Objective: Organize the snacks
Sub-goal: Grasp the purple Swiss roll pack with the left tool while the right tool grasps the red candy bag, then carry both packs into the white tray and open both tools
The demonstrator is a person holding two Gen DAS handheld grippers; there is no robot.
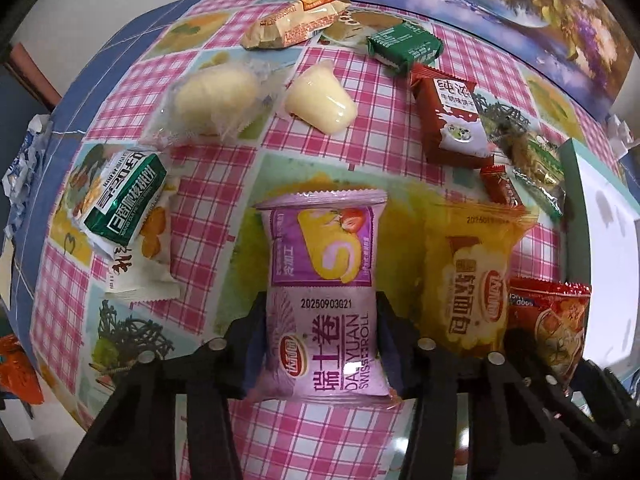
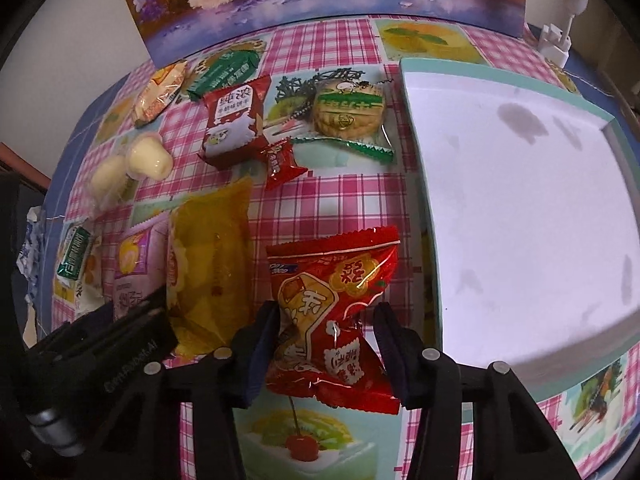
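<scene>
A purple Swiss roll pack [image 1: 320, 300] lies flat on the pink checked tablecloth [image 1: 224, 208]. My left gripper [image 1: 320, 312] points down over it, and its black fingers press the pack's lower half from both sides. To its right is a red snack pack [image 2: 332, 312], pinched at its waist between the fingers of my right gripper [image 2: 326, 312]. That pack [image 1: 552, 320] also shows at the right edge of the left wrist view. A white tray with a teal rim [image 2: 520, 220] sits just right of the red pack.
A yellow bread pack [image 2: 208, 264] lies between the two held packs. Farther back are a jelly cup [image 1: 320, 100], a clear-wrapped bun [image 1: 212, 100], green packets [image 1: 120, 200], a brown-red biscuit pack [image 2: 234, 120], a round biscuit pack [image 2: 348, 112] and a small red candy [image 2: 280, 164]. A flower picture [image 2: 320, 0] stands at the back.
</scene>
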